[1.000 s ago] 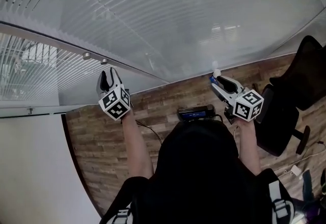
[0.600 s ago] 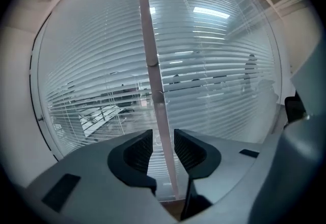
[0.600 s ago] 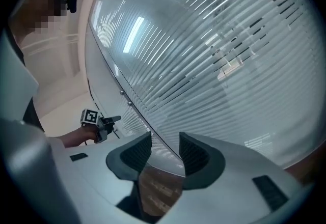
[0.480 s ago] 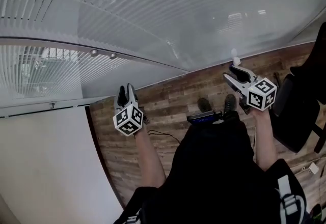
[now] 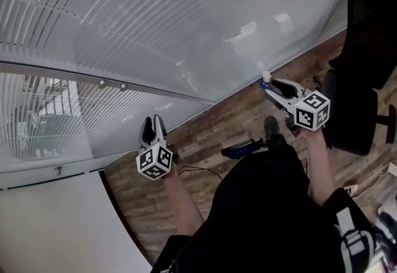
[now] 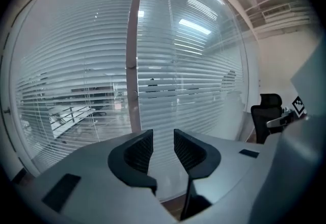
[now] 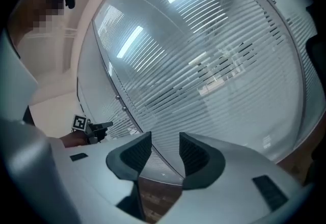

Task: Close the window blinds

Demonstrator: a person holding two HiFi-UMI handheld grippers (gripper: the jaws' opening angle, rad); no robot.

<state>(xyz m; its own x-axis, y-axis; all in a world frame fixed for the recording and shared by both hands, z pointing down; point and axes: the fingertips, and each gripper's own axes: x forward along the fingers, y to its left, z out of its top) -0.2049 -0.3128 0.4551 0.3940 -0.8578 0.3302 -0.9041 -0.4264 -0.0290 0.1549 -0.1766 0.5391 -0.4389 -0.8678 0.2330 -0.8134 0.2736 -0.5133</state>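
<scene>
The window blinds [image 5: 186,17] are seen filling the wall ahead of the person, their horizontal slats lowered down to floor level. In the left gripper view the blinds [image 6: 204,80] are divided by an upright frame post [image 6: 133,65]. Left of that post the slats are tilted enough for the outside to be made out between them; right of it they are seen as a paler, denser sheet. Two small round knobs [image 5: 102,84] are fixed on the frame bar that crosses the blinds in the head view.

The left gripper [image 5: 151,119] is held near the foot of the blinds, below those knobs, and is pointed at them. Its jaws [image 6: 163,141] are spread apart and nothing is gripped; only slats are seen through the gap. The right gripper [image 5: 268,83] is held further right along the blinds, close to their lower edge. Its jaws [image 7: 165,149] are likewise parted and empty.

A wood-plank floor [image 5: 229,120] is laid up to the base of the blinds, and a black office chair [image 5: 360,79] is parked beside their right end.
</scene>
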